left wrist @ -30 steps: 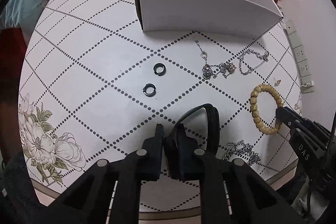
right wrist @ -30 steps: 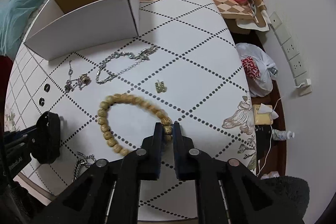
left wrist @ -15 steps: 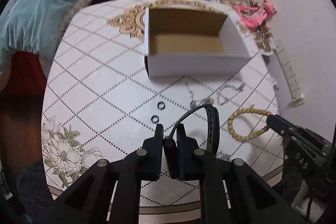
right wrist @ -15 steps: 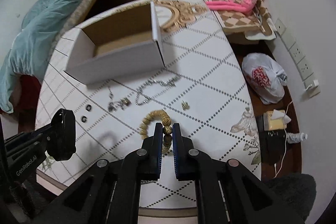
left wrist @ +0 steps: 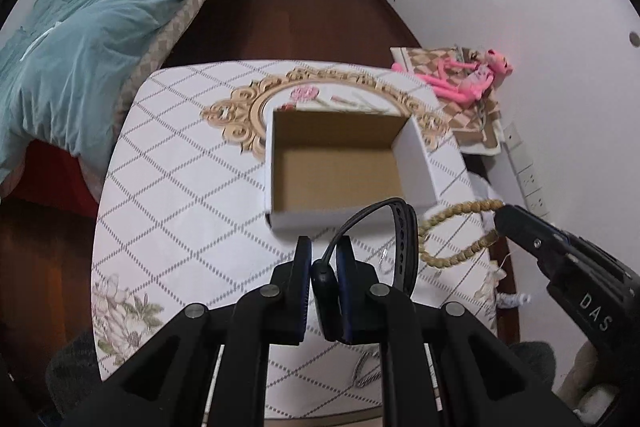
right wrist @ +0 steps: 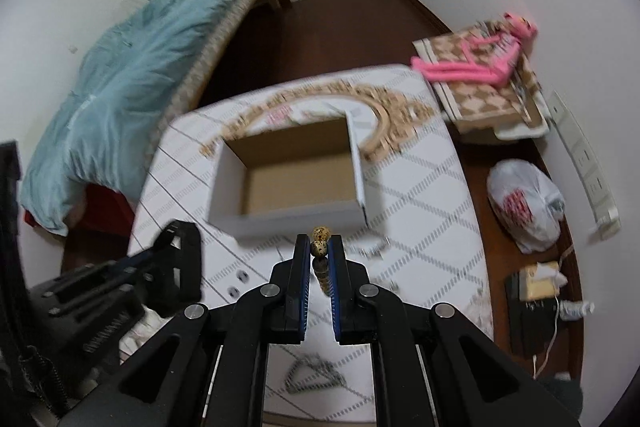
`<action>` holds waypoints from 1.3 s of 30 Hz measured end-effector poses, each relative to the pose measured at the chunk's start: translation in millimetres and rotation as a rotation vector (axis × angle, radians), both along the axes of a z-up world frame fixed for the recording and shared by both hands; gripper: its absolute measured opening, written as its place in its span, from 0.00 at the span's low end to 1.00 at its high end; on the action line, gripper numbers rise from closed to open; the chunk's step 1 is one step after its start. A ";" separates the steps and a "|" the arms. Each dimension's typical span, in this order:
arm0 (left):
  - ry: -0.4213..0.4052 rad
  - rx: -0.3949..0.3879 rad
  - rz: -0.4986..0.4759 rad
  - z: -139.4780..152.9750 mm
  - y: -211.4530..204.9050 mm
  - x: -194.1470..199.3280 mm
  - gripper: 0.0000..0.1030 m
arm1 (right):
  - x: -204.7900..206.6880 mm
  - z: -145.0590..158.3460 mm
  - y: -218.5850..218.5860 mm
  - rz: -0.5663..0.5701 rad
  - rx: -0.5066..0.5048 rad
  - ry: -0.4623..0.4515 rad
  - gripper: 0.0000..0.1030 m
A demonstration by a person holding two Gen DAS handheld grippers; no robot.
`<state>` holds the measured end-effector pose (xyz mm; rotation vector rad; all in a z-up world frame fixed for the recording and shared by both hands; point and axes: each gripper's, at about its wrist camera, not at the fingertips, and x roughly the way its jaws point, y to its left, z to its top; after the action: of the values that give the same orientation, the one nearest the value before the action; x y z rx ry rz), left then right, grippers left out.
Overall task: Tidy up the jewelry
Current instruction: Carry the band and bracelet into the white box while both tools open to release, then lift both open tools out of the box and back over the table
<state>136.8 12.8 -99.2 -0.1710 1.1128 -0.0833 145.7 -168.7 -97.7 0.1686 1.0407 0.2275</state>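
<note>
My left gripper [left wrist: 324,251] is shut on a black looped band [left wrist: 405,239] and holds it high above the white patterned table [left wrist: 180,187]. My right gripper [right wrist: 320,247] is shut on a wooden bead bracelet [right wrist: 321,233]. In the left wrist view that bracelet [left wrist: 452,259] hangs as a loop from the right gripper's tip [left wrist: 505,215]. An open white cardboard box [left wrist: 340,221] with a bare brown inside stands ahead of both grippers. Two small black rings [right wrist: 236,283] and silver chains [right wrist: 312,375] lie on the table below.
A bed with a teal blanket [left wrist: 80,39] runs along the left. A pink plush toy [left wrist: 468,79] lies on a checked mat beyond the table's right corner. A white plastic bag [right wrist: 524,203] sits on the floor near wall sockets [right wrist: 588,167]. The left gripper [right wrist: 176,259] shows at the right wrist view's left.
Both grippers have risen well above the table, each still clamped on its item. The bead bracelet has come off the table and hangs free. The box now shows from above.
</note>
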 end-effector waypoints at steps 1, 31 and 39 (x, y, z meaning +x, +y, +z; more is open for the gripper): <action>-0.002 -0.007 0.002 2.3 1.6 6.0 0.09 | 7.5 4.0 2.0 0.007 0.005 -0.006 0.09; 0.169 0.001 0.031 -44.8 36.5 133.4 0.88 | 166.4 -72.6 25.2 0.084 0.081 0.261 0.12; 0.099 0.117 0.085 -39.2 43.2 112.5 1.00 | 152.8 -63.6 18.9 0.050 -0.056 0.209 0.75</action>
<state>249.3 56.0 -138.4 -0.1182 1.2043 0.0667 298.5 -149.8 -161.3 0.1176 1.2590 0.2286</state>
